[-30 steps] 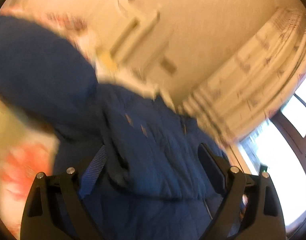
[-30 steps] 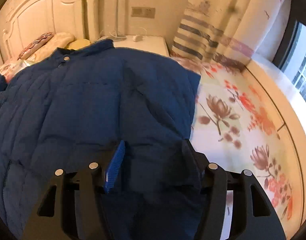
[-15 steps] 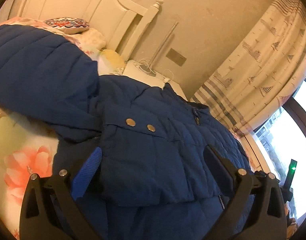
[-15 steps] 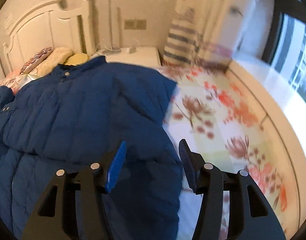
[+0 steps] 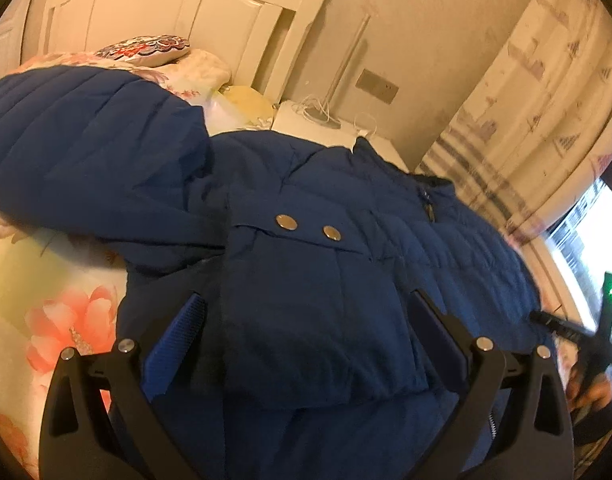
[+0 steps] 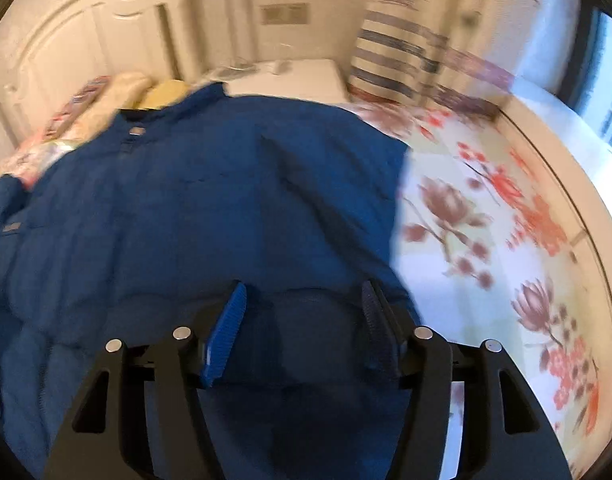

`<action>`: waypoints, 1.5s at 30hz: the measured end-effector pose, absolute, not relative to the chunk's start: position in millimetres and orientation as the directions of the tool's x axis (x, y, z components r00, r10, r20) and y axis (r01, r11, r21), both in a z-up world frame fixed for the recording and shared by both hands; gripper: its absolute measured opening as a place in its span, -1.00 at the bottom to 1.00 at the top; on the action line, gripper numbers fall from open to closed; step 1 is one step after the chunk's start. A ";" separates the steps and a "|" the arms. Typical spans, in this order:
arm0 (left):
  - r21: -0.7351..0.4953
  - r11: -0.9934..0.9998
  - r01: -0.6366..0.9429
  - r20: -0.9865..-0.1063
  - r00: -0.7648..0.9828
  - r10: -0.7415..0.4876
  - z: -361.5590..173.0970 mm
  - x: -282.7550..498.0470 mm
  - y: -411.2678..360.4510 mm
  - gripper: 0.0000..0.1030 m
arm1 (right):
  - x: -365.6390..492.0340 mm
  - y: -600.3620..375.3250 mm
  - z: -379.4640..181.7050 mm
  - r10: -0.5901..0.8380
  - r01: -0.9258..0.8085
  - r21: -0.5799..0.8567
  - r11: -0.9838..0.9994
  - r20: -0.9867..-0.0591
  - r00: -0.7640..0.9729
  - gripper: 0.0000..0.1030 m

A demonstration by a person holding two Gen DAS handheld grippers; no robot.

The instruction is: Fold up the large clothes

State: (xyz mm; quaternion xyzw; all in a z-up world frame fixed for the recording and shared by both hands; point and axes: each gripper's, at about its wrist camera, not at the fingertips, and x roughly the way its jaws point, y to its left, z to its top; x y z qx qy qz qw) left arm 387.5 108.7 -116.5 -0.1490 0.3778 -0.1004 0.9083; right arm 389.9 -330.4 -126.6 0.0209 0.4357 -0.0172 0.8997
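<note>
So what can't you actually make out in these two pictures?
- Left wrist view: the blue jacket's hem, cut off by the lower edge behind the left gripper.
- Right wrist view: motion blur smears the bedside table and its small items.
- Right gripper: whether it pinches fabric, unclear.

Home bedroom: white headboard (image 5: 154, 12), floral bed sheet (image 6: 485, 240), pillows (image 5: 146, 46), white nightstand (image 6: 290, 80), patterned curtain (image 5: 537, 92).

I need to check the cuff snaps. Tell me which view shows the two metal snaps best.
Left wrist view: the two metal snaps sit sharp and central on the blue jacket. The right wrist view is blurred and shows only one small snap near the collar.
</note>
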 end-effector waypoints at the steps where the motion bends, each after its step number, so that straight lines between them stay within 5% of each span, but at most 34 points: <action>1: -0.330 0.941 0.069 -0.665 0.691 -0.284 -116.5 388.5 106.4 0.95 | 394.3 -329.4 -120.7 -0.011 0.043 0.021 0.999 -0.771 0.637 0.11; 6: -0.310 0.949 0.064 -0.680 0.683 -0.269 -118.8 388.8 104.8 0.95 | 448.7 -335.0 -107.1 -0.038 0.083 0.024 0.996 -0.743 0.668 0.20; 10: -0.313 0.948 0.055 -0.689 0.674 -0.267 -120.7 390.0 107.0 0.95 | 492.6 -361.8 -143.7 -0.056 0.178 0.044 0.983 -0.852 0.520 0.46; 16: -0.226 0.973 0.049 -0.729 0.654 -0.202 -121.9 393.4 94.9 0.95 | 491.3 -353.9 -118.2 -0.080 0.186 0.049 0.981 -0.777 0.624 0.54; 19: -0.218 0.975 0.047 -0.734 0.651 -0.195 -122.7 393.6 94.3 0.95 | 511.8 -351.0 -142.8 -0.078 0.156 0.004 0.988 -0.852 0.517 0.69; 24: -0.215 0.976 0.046 -0.739 0.646 -0.193 -123.7 394.6 94.3 0.95 | 487.1 -342.7 -119.3 -0.095 0.199 0.014 0.980 -0.844 0.527 0.69; 28: -0.206 0.977 0.045 -0.744 0.641 -0.187 -124.1 395.3 93.0 0.95 | 429.3 -291.3 -90.9 -0.002 0.039 0.030 0.999 -0.767 0.642 0.69; 33: -0.206 0.978 0.045 -0.746 0.640 -0.186 -123.9 395.6 92.9 0.95 | 404.7 -232.8 -125.6 0.012 -0.145 -0.090 0.985 -0.809 0.588 0.71; 38: -0.201 0.979 0.044 -0.752 0.634 -0.183 -125.2 396.2 92.9 0.95 | 401.9 -237.5 -136.8 -0.004 -0.068 -0.049 0.996 -0.838 0.545 0.72; 41: -0.198 0.978 0.059 -0.753 0.630 -0.190 -123.4 396.5 92.3 0.95 | 380.3 -228.2 -118.4 0.040 -0.088 -0.020 0.996 -0.779 0.626 0.72; 45: -0.181 0.983 0.031 -0.743 0.651 -0.157 -104.1 388.8 120.9 0.95 | 370.2 -213.7 -141.8 -0.015 -0.141 -0.111 0.984 -0.835 0.549 0.72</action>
